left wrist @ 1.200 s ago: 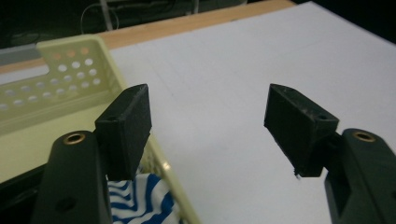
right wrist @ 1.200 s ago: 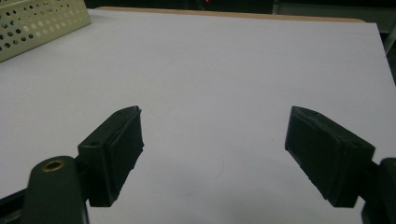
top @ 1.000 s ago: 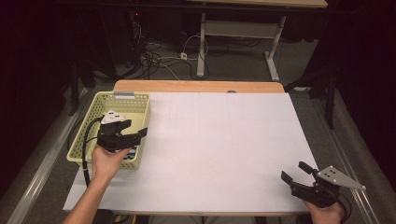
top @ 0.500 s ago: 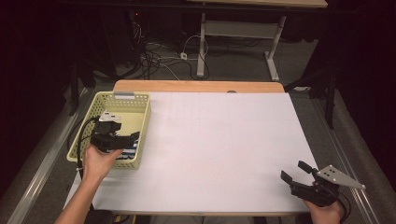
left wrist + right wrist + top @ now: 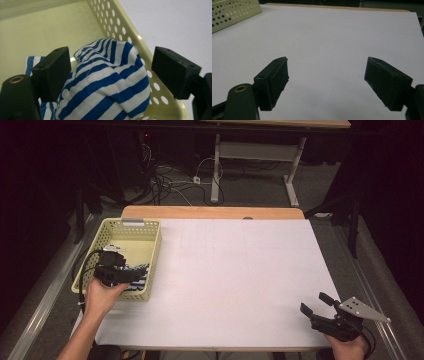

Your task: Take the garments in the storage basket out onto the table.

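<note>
A bunched blue-and-white striped cloth (image 5: 107, 82) lies in the near corner of a pale yellow perforated basket (image 5: 150, 245) at the table's left edge. My left gripper (image 5: 131, 276) is lowered into that basket, open, its jaws standing on either side of the cloth (image 5: 137, 272) with a gap on the right side. My left gripper (image 5: 110, 70) straddles the raised fold without pinching it. At the table's near right corner my right gripper (image 5: 316, 304) rests open over the bare white surface; between the jaws of my right gripper (image 5: 325, 82) there is nothing.
The white table top (image 5: 235, 280) spreads between the two grippers. A wooden strip (image 5: 210, 212) borders its far edge. Beyond it, cables (image 5: 170, 182) lie on the floor beside a table leg frame (image 5: 250, 165). The basket wall (image 5: 234, 12) is at far left in the right gripper view.
My left gripper has moved left and toward the person, dropping deeper into the basket's near end around the cloth. The right gripper has stayed where it was.
</note>
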Demonstrator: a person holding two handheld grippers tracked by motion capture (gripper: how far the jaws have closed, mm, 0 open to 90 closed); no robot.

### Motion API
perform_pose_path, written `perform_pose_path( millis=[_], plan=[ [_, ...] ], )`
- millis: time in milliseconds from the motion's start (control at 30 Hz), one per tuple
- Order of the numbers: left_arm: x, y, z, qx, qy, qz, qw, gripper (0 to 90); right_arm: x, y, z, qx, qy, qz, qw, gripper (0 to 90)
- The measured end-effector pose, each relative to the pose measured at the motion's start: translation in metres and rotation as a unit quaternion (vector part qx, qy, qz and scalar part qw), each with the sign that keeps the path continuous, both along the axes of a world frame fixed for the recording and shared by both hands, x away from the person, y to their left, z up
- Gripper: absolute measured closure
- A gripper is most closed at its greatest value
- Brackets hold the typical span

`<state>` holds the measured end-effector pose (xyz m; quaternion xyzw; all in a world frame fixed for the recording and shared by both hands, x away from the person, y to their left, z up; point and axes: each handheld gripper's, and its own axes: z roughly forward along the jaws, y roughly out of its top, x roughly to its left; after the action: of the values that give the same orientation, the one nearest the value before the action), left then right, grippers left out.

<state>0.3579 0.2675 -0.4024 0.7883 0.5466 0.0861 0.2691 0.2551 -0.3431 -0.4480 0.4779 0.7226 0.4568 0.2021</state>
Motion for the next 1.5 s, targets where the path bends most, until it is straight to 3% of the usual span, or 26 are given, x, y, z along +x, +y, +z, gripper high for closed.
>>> perform_pose_path(
  millis=[600, 1000, 1267, 1500],
  plan=[
    [0.004, -0.002, -0.016, 0.029, 0.040, -0.003, 0.9988, 13.9, 0.000, 0.000, 0.000, 0.000, 0.002, -0.001, 1.0000, 20.2],
    [0.010, -0.003, -0.021, 0.037, 0.085, 0.002, 0.9957, 16.2, 0.000, 0.000, 0.000, 0.000, 0.002, 0.000, 1.0000, 20.2],
    [0.011, -0.004, -0.023, 0.033, 0.109, 0.006, 0.9934, 27.6, 0.000, -0.001, 0.000, 0.001, 0.001, -0.001, 1.0000, 20.3],
    [0.010, -0.004, -0.021, 0.025, 0.123, 0.001, 0.9921, 49.3, 0.000, -0.001, 0.000, 0.001, 0.001, -0.001, 1.0000, 20.3]
  ],
)
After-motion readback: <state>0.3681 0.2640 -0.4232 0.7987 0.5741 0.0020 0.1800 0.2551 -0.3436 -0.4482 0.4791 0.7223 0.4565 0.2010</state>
